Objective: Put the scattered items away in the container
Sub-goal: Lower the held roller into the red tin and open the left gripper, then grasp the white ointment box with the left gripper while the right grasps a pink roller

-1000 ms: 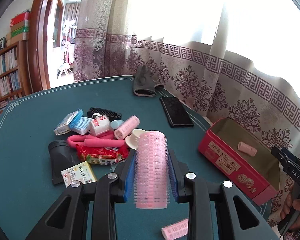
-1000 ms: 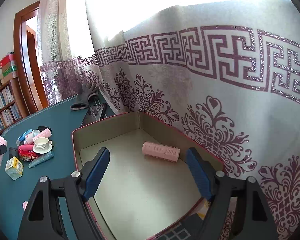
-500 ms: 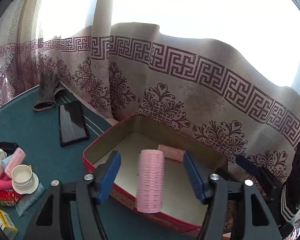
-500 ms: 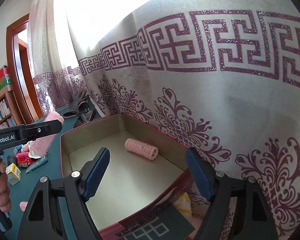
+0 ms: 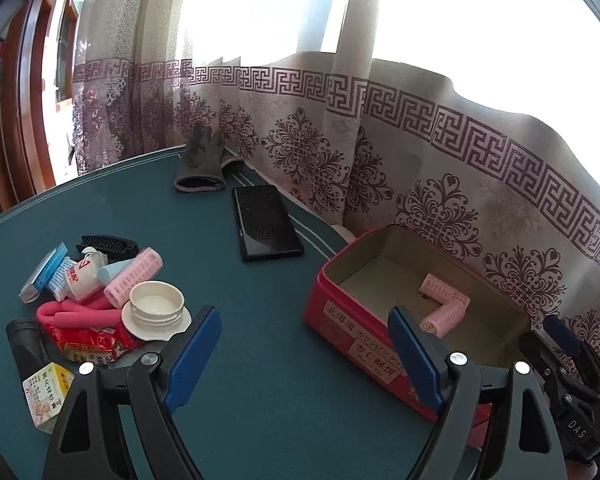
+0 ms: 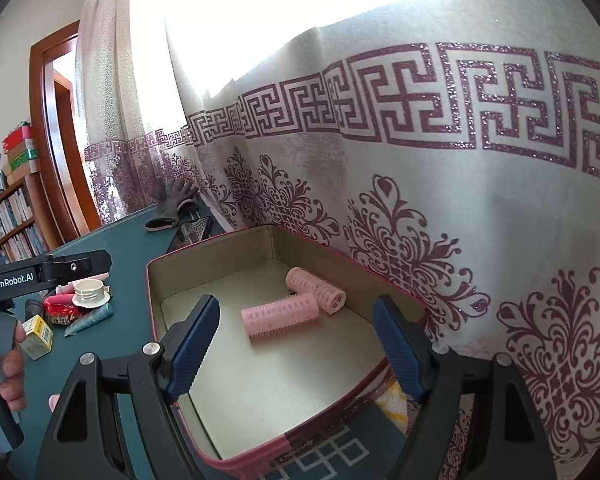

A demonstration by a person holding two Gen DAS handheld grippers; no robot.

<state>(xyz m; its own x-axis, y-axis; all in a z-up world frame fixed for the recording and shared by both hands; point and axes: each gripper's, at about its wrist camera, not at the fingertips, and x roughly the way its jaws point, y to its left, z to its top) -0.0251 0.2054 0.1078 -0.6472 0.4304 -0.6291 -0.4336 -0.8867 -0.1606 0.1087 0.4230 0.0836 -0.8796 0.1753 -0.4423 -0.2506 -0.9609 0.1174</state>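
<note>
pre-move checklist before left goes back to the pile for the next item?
1. Left gripper empty: ok, jaws open with nothing between them.
2. Dropped roller landed in the red box: ok, two pink rollers lie on its floor, touching at one end.
3. Right gripper out of the way: ok, open and empty, over the box rather than the pile.
4. Room left in the box: ok, most of its floor is bare.
5. Next item reachable: ok, a pink roller lies on top of the pile, beside the white cup.
6. Phone and glove meant for the box: cannot tell.
</note>
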